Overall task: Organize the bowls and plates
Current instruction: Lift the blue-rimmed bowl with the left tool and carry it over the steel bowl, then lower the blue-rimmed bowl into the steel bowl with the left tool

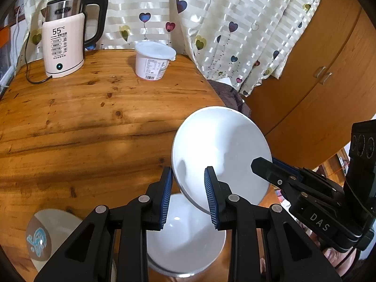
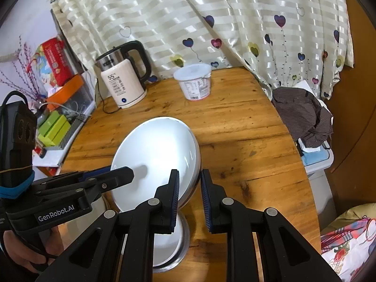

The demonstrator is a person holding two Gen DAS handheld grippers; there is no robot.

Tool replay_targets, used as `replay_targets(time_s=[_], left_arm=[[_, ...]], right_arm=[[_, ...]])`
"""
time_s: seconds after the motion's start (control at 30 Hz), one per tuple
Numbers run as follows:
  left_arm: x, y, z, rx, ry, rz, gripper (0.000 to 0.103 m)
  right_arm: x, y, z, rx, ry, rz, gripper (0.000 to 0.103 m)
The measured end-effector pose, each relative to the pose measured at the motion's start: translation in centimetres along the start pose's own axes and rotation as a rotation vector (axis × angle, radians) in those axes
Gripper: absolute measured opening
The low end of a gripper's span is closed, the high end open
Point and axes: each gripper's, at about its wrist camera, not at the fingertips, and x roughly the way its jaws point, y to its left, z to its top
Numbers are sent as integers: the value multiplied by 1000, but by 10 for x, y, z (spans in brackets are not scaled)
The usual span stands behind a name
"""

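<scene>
Two grippers share your load: left gripper [image 1: 188, 196] and right gripper [image 2: 189, 199] each clench opposite rims of the white plate [image 1: 221, 150], tilted above the worktop [image 1: 82, 122]. Beneath sits a bowl [image 1: 185, 242], apparently your target; level the plate before lowering.

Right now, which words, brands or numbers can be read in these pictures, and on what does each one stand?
"55°C": kettle front.
"DAS": right gripper body.
"GenRobot.AI": left gripper body.
Kettle band logo and button labels: too small.
White tub label: too small.
Red package print: blurred.
</scene>
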Motion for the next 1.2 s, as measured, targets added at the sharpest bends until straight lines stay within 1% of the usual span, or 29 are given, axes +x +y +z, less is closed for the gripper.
replay_targets(time_s=[0.63,0.9,1.2], left_arm=[[-27,11,-39,-2,15,25,29],[-30,16,-53,-7,37,36,29],[-24,18,-63,-12,68,47,29]], right_arm=[[-9,22,-33,5,48,41,18],[-8,27,-47,11,76,47,18],[5,23,-63,37,133,58,18]])
